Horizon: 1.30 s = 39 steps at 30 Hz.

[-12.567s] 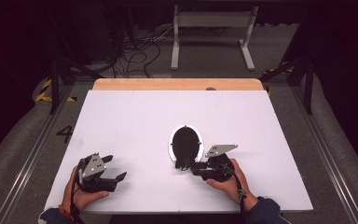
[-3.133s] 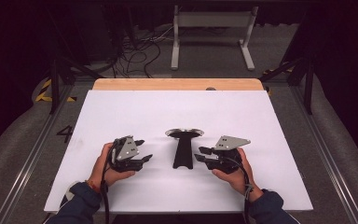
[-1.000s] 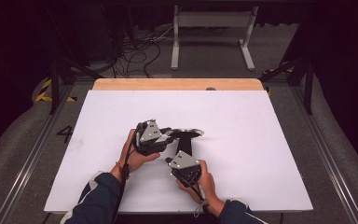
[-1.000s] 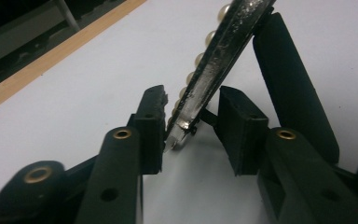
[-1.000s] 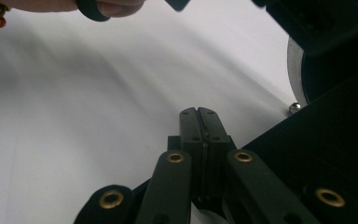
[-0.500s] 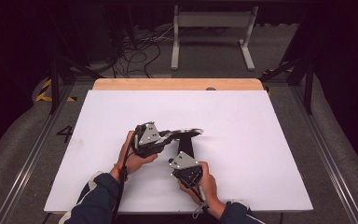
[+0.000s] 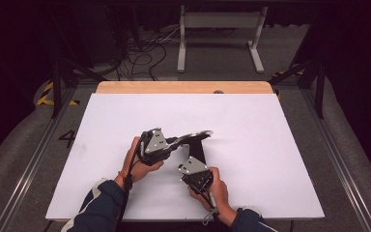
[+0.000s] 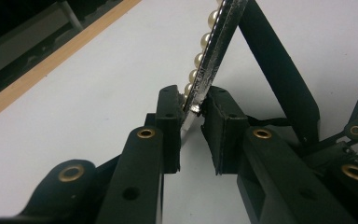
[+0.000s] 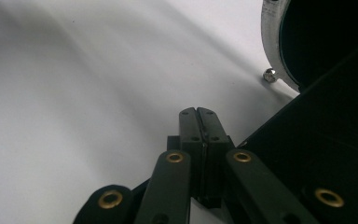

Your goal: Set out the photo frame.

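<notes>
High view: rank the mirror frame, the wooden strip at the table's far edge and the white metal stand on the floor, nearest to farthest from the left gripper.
1. Mirror frame: at the left gripper, its rim between the jaws.
2. Wooden strip: along the table's far edge.
3. White metal stand: on the floor beyond the table.

The high camera hangs above my side and looks forward and down on the whole table [image 7: 251, 121], my arms entering from below. The camera on my left gripper [image 8: 193, 116] looks close along its jaws at the mirror [image 8: 216, 51] rim. The one on my right gripper [image 9: 198, 116] sits low, probably facing the same mirror [image 9: 272, 42].
</notes>
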Each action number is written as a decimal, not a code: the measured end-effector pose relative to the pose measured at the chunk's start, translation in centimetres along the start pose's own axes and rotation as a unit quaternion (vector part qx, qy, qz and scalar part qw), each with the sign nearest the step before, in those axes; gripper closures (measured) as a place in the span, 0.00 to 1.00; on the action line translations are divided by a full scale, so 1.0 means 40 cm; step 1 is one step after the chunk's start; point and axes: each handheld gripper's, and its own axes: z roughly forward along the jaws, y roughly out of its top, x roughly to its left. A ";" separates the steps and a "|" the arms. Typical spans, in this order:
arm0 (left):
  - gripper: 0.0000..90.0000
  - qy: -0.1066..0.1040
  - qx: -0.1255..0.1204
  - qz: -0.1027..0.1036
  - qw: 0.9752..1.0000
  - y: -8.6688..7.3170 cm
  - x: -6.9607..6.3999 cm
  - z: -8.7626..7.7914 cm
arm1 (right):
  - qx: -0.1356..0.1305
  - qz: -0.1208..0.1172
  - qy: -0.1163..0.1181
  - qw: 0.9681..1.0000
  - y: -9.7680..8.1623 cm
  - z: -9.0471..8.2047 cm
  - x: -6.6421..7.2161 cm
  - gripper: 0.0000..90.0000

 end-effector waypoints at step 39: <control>0.88 -0.018 0.019 0.003 1.000 -0.022 -0.008 0.019 | -0.014 0.010 -0.016 1.000 -0.015 -0.001 -0.023 1.00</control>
